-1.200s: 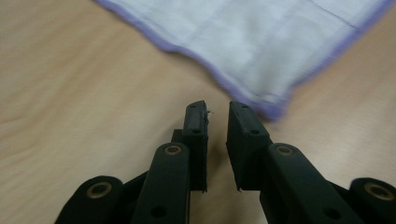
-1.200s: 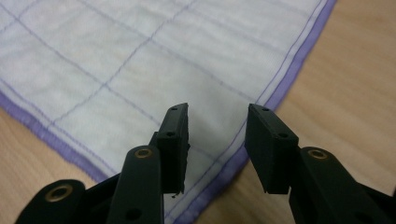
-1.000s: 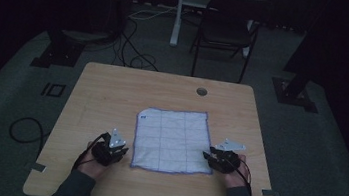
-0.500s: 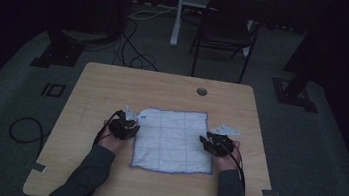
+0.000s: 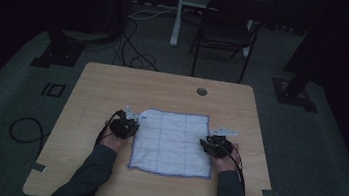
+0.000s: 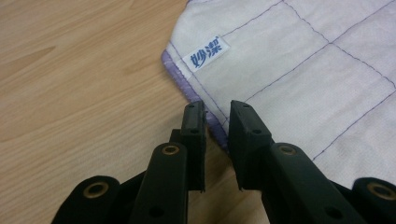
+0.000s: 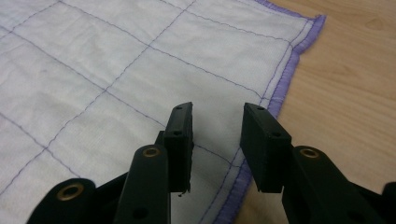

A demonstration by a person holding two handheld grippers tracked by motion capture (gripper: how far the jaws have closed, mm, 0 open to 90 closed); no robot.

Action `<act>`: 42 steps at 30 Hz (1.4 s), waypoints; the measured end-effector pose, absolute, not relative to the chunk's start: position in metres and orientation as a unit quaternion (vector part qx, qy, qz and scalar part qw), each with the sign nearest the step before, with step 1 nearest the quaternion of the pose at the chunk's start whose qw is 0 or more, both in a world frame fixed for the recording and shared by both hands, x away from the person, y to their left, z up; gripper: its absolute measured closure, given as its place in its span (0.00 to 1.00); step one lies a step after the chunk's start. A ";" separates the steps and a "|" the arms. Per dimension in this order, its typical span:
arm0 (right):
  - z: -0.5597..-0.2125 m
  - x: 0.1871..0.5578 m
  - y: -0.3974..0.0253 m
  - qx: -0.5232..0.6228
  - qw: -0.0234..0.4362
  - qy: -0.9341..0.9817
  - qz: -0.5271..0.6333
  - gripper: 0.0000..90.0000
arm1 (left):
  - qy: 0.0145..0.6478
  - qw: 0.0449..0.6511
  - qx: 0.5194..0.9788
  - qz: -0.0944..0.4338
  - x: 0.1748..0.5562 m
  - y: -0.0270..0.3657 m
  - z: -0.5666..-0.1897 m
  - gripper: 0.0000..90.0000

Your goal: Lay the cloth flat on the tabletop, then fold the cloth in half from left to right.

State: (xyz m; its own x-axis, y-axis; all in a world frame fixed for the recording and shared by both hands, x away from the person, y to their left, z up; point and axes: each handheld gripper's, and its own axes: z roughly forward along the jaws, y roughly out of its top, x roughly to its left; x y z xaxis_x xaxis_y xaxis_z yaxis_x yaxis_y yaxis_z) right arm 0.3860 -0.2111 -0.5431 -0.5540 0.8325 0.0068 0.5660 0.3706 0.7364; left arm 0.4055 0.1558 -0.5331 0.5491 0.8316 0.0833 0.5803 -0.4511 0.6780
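High view: both hands have moved forward along the cloth (image 5: 171, 140) lying flat at the worktop's (image 5: 114, 83) centre. Left claw (image 5: 126, 126), jaws parted, straddles its left hem; right claw (image 5: 214, 146), also released, sits over the right hem, likely poised to pinch.

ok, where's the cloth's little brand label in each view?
High view: the label is a tiny mark at the cloth's far-left corner, just beyond the left gripper.
Left gripper view: label sits upper centre, beyond the open fingers, near the purple hem.
Right gripper view: I can't find the label; cloth and hem are there.
Shared landmark: the purple hem.
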 end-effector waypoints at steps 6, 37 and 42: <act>-0.542 0.374 -0.212 0.430 0.180 0.811 0.354 0.72 | 0.421 0.304 0.829 0.207 0.396 0.160 -0.533 0.85; -0.542 0.352 -0.207 0.419 0.172 0.819 0.354 0.70 | 0.461 0.324 0.803 0.197 0.342 0.163 -0.519 0.64; -0.542 0.352 -0.207 0.419 0.172 0.818 0.354 0.70 | 0.468 0.335 0.793 0.201 0.332 0.157 -0.525 0.62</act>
